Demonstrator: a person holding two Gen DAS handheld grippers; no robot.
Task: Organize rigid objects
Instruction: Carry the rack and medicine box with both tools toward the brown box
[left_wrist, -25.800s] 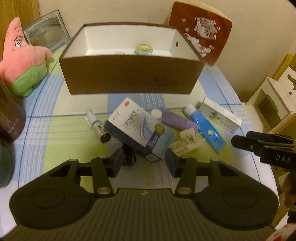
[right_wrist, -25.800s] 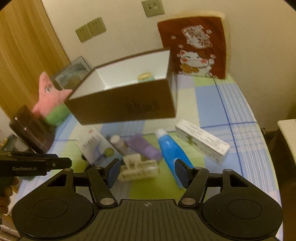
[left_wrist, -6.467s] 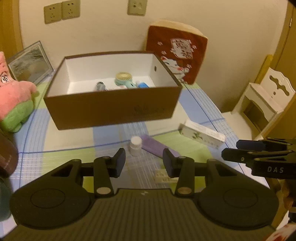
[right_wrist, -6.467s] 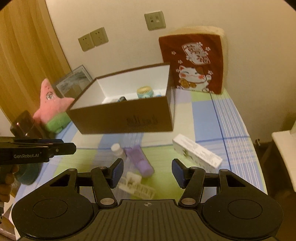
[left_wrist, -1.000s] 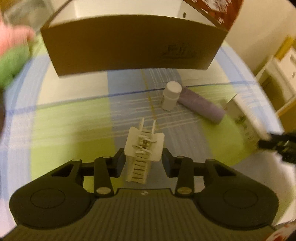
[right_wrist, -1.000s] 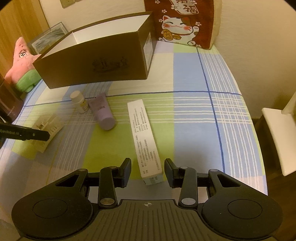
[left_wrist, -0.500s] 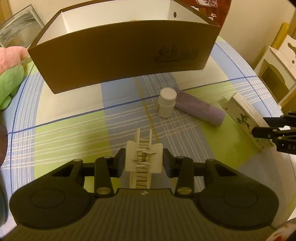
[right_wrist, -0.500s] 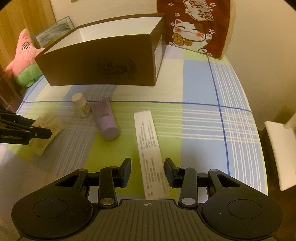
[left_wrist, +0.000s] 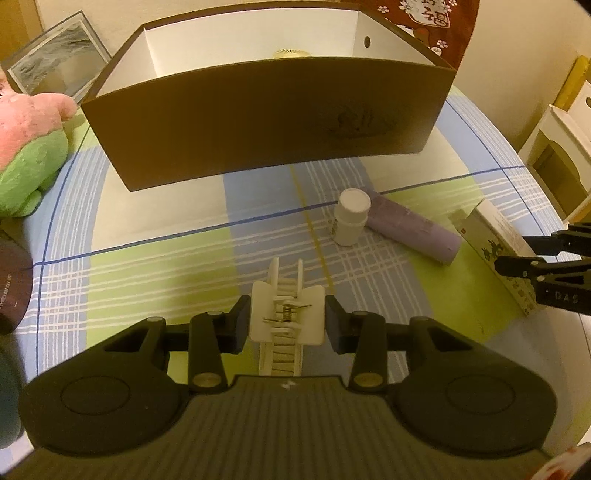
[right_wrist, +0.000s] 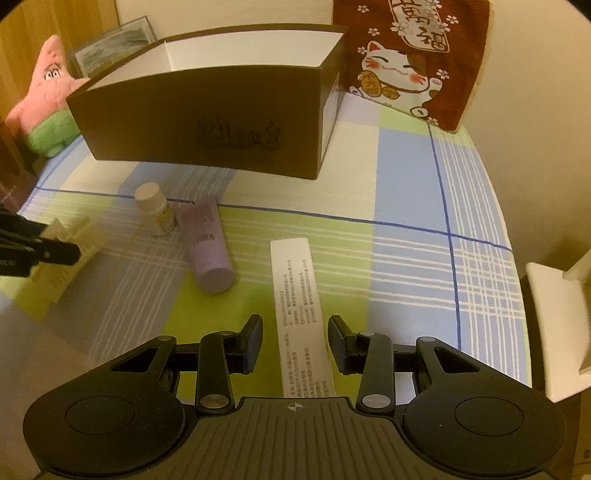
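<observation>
A white toothed hair clip (left_wrist: 288, 317) sits upright between the fingers of my left gripper (left_wrist: 288, 325), which is shut on its two wings. In the right wrist view the clip (right_wrist: 70, 251) shows at the far left, at the left gripper's tips. My right gripper (right_wrist: 295, 339) is open and straddles a long white printed box (right_wrist: 295, 288) lying flat on the cloth, with a gap beside each pad. A small white bottle (left_wrist: 351, 221) and a purple tube (left_wrist: 410, 230) lie between the two grippers. The brown open box (left_wrist: 258, 122) stands behind them.
A round yellowish item (left_wrist: 291, 53) peeks over the brown box's wall. A pink and green plush star (left_wrist: 26, 147) and a framed picture (left_wrist: 55, 74) are at the left. A red cat cushion (right_wrist: 406, 62) leans on the wall; white furniture (left_wrist: 554, 155) stands beyond the table's right edge.
My right gripper has slid forward along the long white box, so more of it lies between the fingers. The hair clip has stayed between the left fingers.
</observation>
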